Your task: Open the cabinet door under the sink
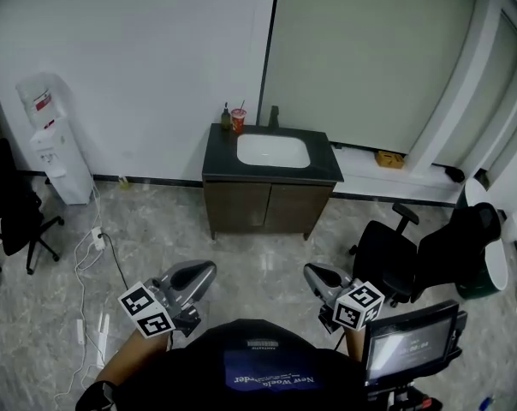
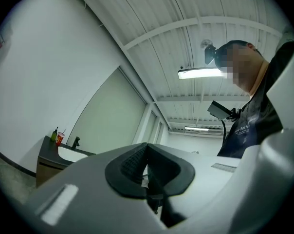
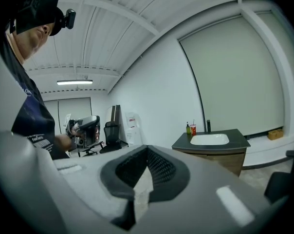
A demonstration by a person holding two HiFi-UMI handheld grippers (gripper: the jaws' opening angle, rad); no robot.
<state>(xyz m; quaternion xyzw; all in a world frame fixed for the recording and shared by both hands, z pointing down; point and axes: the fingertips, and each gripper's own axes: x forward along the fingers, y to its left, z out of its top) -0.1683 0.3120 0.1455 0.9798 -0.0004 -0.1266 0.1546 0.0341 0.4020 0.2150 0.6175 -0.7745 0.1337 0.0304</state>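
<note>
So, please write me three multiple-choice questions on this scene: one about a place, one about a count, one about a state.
1. Where on the counter is the cup? A) front right B) back left C) front middle
2. How many doors has the cabinet? A) one B) two C) four
3. The doors are: A) both open B) one open C) both closed
Answers: 1 B, it stands by the bottle at the rear left corner; 2 B, one seam splits the front; 3 C, both lie flush.
</note>
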